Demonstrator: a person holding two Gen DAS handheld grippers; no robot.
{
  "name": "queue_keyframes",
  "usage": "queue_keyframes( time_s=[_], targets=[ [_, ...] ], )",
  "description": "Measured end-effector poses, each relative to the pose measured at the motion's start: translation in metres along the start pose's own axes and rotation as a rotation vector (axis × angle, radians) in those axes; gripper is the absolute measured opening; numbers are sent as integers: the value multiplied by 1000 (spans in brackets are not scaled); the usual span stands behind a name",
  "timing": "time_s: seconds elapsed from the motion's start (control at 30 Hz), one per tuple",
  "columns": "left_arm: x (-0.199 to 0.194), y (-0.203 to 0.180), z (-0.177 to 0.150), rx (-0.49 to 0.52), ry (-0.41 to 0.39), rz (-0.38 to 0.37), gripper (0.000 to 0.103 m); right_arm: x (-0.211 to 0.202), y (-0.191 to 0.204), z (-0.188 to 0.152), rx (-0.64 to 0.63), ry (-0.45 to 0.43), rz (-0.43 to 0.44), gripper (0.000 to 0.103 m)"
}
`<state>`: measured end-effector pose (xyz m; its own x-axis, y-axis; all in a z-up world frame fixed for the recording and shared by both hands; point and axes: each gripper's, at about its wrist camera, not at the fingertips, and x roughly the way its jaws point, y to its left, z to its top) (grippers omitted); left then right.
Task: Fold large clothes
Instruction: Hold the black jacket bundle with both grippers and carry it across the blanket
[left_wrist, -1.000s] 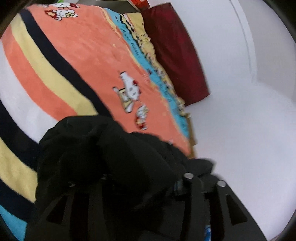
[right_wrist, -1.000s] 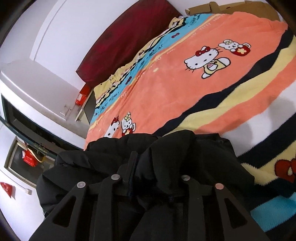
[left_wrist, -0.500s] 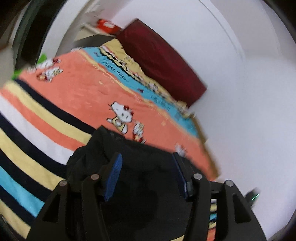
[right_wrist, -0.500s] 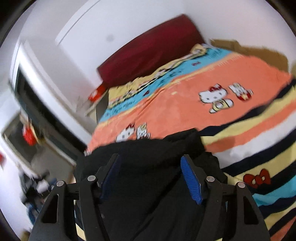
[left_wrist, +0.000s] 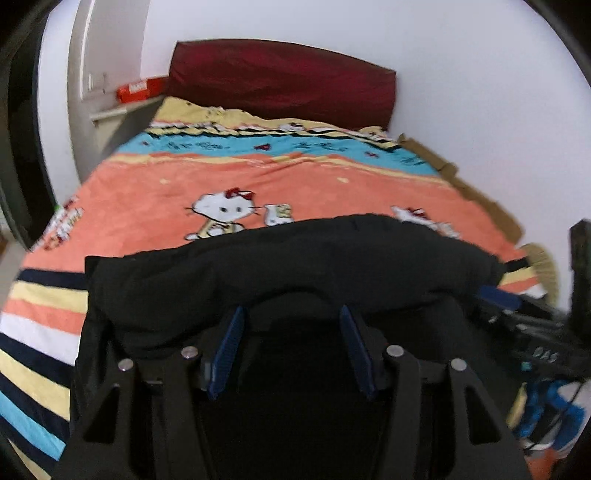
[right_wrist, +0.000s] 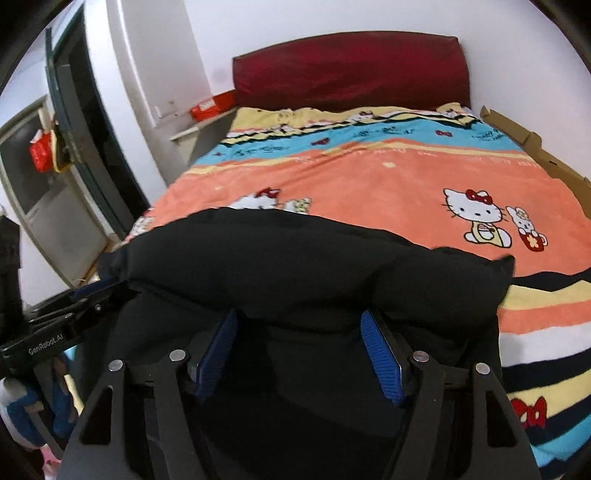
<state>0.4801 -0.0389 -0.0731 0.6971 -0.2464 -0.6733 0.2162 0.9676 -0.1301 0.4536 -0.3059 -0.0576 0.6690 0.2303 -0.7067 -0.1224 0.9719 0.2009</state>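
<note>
A black padded garment (left_wrist: 295, 258) lies folded in a thick band across the near end of the bed; it also shows in the right wrist view (right_wrist: 314, 266). My left gripper (left_wrist: 291, 314) is open, its blue pads (left_wrist: 229, 347) apart at the garment's near edge with nothing between them. My right gripper (right_wrist: 299, 317) is open too, blue pads (right_wrist: 380, 354) spread over the dark cloth. The right gripper shows at the right edge of the left wrist view (left_wrist: 517, 317), the left gripper at the left edge of the right wrist view (right_wrist: 74, 310).
The bed carries a striped orange cartoon-cat blanket (right_wrist: 388, 184) with a dark red headboard cushion (right_wrist: 351, 70) at the far end. A shelf with a red box (right_wrist: 210, 107) and a doorway (right_wrist: 85, 129) are on the left. Cardboard (right_wrist: 532, 147) lines the bed's right side by the wall.
Both grippers, shut on the black garment a second ago, have opened and let it go. They have drawn back and levelled out, and the garment now lies flat across the bed.
</note>
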Motion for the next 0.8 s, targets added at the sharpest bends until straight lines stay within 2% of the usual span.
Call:
queue_keyframes(
  time_s=[0.27,0.8],
  targets=[
    [41,-12,-7,73,-22,114,54,37,-23,-12,10,27,8,76],
    [69,-9,-14,68,-25,112,54,64,-35,-24,43,21,28,76]
  ],
)
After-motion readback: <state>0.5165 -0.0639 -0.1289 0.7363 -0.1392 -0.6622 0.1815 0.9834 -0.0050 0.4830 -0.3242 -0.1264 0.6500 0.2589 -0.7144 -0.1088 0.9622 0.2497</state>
